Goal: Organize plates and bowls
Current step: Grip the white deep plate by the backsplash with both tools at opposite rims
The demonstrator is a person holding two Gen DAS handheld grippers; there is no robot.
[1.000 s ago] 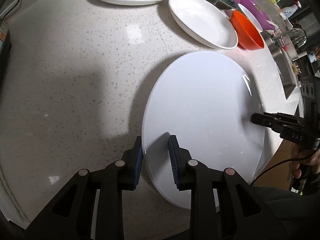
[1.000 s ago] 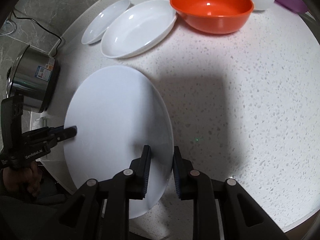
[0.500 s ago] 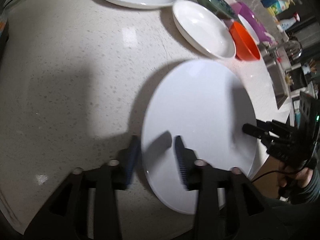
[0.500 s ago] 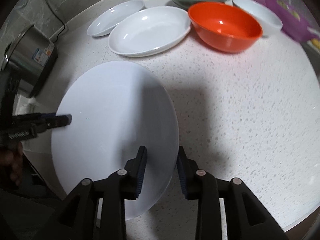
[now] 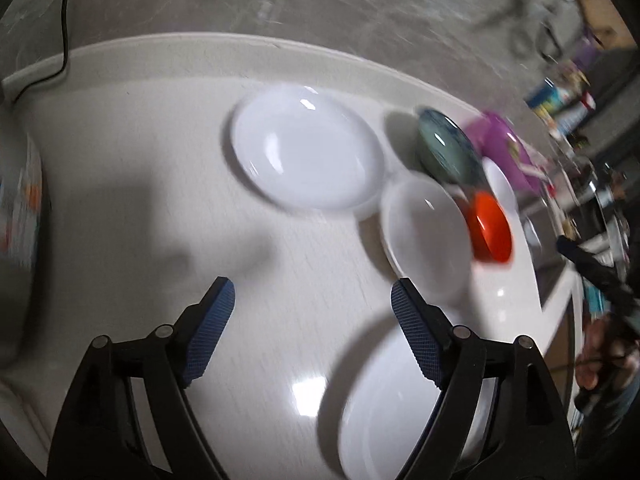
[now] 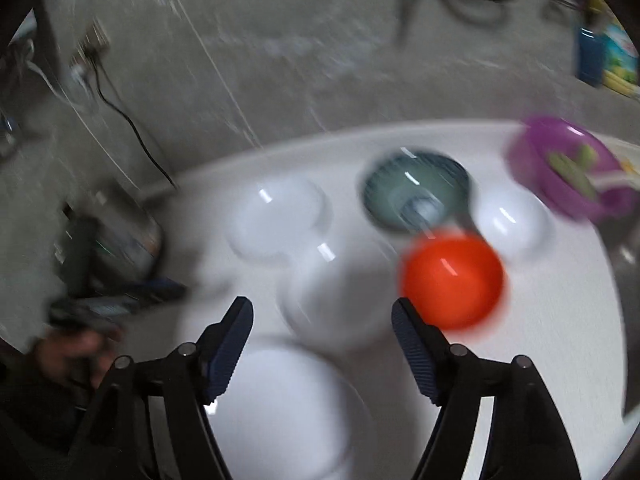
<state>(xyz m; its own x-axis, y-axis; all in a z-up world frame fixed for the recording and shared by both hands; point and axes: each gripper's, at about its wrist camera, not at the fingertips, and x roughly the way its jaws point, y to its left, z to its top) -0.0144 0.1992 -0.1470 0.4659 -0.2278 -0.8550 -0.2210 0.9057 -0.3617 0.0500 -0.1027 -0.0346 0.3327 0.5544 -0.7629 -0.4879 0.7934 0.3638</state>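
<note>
Our left gripper (image 5: pixel 312 300) and right gripper (image 6: pixel 322 320) both spread wide, empty; big plate (image 5: pixel 384 404) flat on counter (image 5: pixel 160 160), blurry though.

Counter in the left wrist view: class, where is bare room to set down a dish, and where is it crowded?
Bare counter lies left of the white plate, up to the open left gripper. Crowded on the right: the white dish, green bowl, orange bowl and purple bowl cluster closely.

Black cable (image 5: pixel 64 12), steel pot (image 6: pixel 120 236)
</note>
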